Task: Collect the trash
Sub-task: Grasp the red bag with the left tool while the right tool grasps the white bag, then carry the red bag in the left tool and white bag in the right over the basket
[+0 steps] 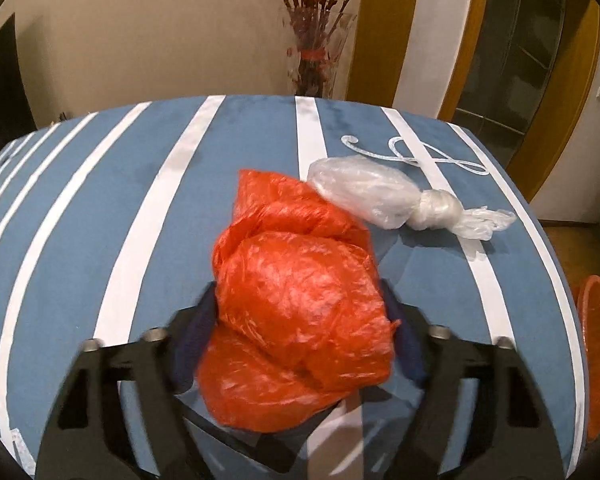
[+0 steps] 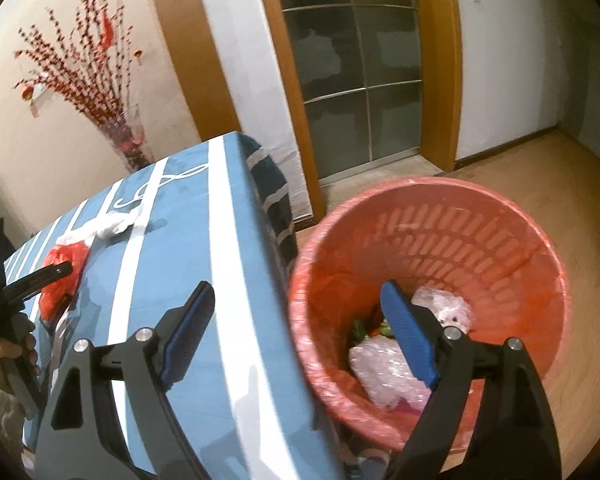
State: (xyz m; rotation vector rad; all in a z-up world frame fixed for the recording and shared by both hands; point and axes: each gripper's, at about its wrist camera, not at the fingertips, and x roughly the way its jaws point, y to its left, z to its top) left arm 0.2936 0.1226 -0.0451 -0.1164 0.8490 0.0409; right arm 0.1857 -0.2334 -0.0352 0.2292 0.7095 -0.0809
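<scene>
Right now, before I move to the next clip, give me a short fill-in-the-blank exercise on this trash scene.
1. The left tool has the crumpled ____ bag between its fingers.
2. The knotted clear bag lies on the blue cloth with ____ stripes.
3. The right tool holds ____.
4. The red basket stands on the ____.

Missing words: red; white; nothing; floor

A crumpled bag (image 1: 300, 300) lies on the table (image 1: 100, 208) between the left gripper's (image 1: 300, 320) fingers, a knotted bag (image 1: 384, 196) just behind it. The bin (image 2: 432, 216) stands on the floor beside the table; wrappers (image 2: 384, 376) lie in it.
</scene>
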